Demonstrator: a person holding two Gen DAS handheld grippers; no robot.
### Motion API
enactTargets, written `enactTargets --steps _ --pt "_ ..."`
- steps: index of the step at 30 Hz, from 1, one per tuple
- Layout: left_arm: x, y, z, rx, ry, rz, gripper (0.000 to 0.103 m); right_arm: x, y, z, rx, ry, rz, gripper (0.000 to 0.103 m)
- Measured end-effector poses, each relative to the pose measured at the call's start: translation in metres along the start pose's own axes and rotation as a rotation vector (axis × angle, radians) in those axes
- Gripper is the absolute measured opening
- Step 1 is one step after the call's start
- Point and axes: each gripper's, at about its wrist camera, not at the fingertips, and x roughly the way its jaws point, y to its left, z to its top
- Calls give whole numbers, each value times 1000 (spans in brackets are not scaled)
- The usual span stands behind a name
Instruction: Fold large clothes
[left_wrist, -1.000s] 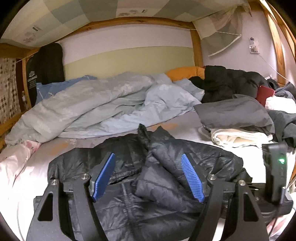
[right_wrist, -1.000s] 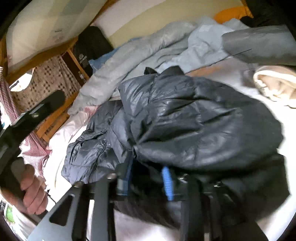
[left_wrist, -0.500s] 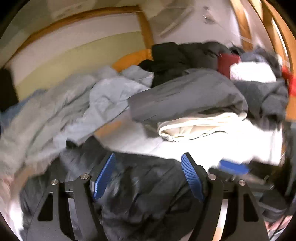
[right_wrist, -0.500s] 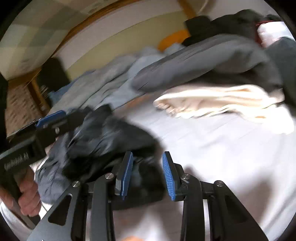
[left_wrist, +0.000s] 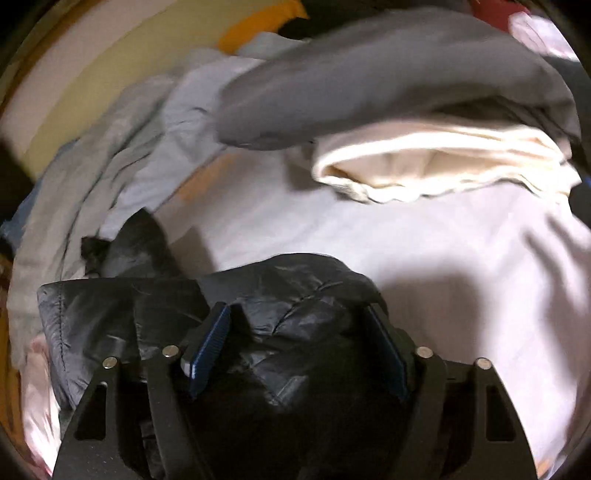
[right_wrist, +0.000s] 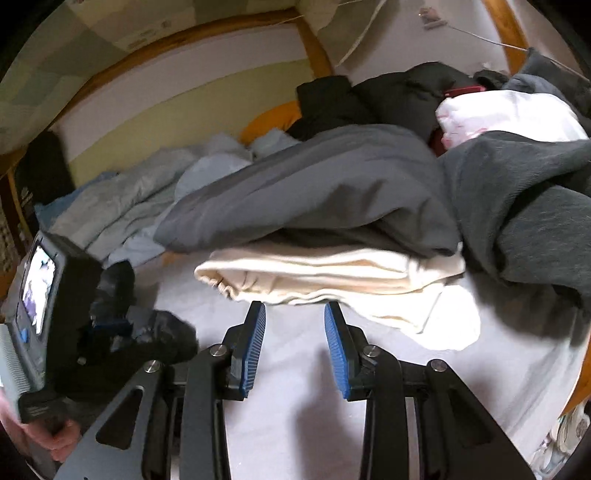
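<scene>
A black puffer jacket (left_wrist: 280, 295) lies bunched on the white bed sheet (left_wrist: 424, 251). My left gripper (left_wrist: 299, 332) is open, its jaws wide apart, with the jacket's bulk lying between and under the blue pads (left_wrist: 207, 343). In the right wrist view a part of the jacket (right_wrist: 155, 332) shows at the left beside the left gripper's body (right_wrist: 55, 306). My right gripper (right_wrist: 295, 332) is open and empty over bare sheet (right_wrist: 295, 406), to the right of the jacket.
A folded cream garment (right_wrist: 332, 273) lies just beyond my right gripper, under a grey garment (right_wrist: 325, 199). A dark grey sweater (right_wrist: 528, 214), white clothes (right_wrist: 506, 110) and a black coat (right_wrist: 388, 96) pile at the right. A rumpled pale blue duvet (left_wrist: 122, 166) lies at the back left.
My right gripper has let go of the jacket and swung right over bare sheet. My left gripper has moved forward and down onto the jacket, which is now bunched up smaller.
</scene>
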Motion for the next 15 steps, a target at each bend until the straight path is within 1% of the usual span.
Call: enactTargets --steps 1,2,4,5,9,10,11,12,13,15 --pt "-5 7 -2 -28 -19 4 32 1 5 -1 -15 0 2 35" --pt "-11 15 -5 -58 -40 14 5 2 9 -1 -29 2 2 35" --pt "-35 40 -13 -136 -122 -6 5 6 17 -3 -49 10 1 35" --pt "-49 53 -17 -170 -162 -2 5 7 19 -3 -51 15 6 35" --pt "-114 115 -49 -291 -335 90 5 8 26 -3 -57 29 29 35" --pt "-128 130 -57 -307 -363 114 5 8 29 -3 -64 28 33 35" --pt "-140 146 -67 -319 -380 151 5 7 34 -3 -79 25 41 35" --pt "-149 161 -77 -331 -380 197 5 6 39 -4 -93 23 47 35" --pt "-154 176 -85 -347 -371 233 5 4 45 -4 -113 21 52 35" --pt "-159 210 -108 -396 -340 278 5 3 62 -7 -159 20 73 35"
